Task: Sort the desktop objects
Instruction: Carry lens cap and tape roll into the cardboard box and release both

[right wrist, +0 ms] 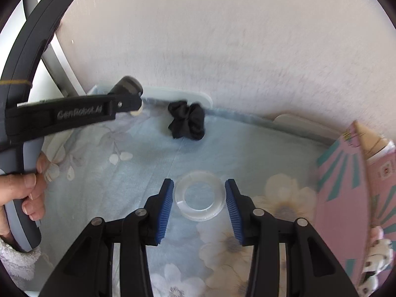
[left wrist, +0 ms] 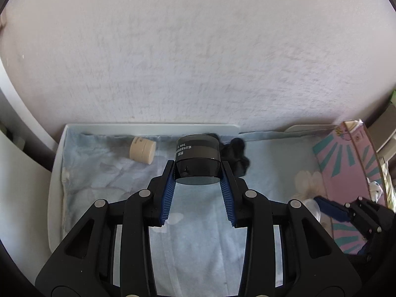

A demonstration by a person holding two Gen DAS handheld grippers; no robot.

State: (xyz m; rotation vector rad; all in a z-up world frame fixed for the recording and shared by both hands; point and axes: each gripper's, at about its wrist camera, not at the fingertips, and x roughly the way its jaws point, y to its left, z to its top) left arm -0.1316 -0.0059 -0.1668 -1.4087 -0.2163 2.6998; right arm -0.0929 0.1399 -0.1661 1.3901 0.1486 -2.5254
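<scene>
A white surface (left wrist: 58, 153) stands against the wall, covered by a pale blue flowered cloth (right wrist: 138, 158). A black scrunchie (right wrist: 186, 120) lies on the cloth near the back edge. Left of the scrunchie lies a small beige jar (left wrist: 142, 150) on its side; well right of it stands a pink box (right wrist: 339, 193).

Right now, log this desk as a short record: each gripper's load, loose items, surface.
left gripper: shut on dark jar
right gripper: clear tape ring between the pads, contact unclear
loose items: black scrunchie, beige jar lying on its side
surface: blue floral cloth
right edge: pink box
</scene>
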